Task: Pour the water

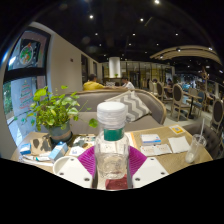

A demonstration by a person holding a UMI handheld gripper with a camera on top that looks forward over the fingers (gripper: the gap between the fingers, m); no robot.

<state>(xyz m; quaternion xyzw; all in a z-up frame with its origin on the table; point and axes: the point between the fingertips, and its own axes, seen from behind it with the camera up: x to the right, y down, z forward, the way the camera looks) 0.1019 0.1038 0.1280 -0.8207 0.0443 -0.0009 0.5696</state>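
**Bottle held upright between the fingers, low in the frame**

At the bottom centre of the frame the gripper has its two fingers closed in on a clear plastic water bottle. The magenta pads sit against the bottle's sides to left and right, and no gap shows on either side, so it looks firmly held, though the contact itself is hard to make out at this angle. The bottle stands upright, with a white cap on top and a green band just below it.

To the left of the frame, a leafy green plant in a pot stands on the table, with a few small items beside its base that are too small to name. To the right of the bottle lie flat white cards or papers, and at the far right edge stands a clear glass with a straw. Beyond the table, the upper half of the frame shows a dim café room with chairs and ceiling lights.
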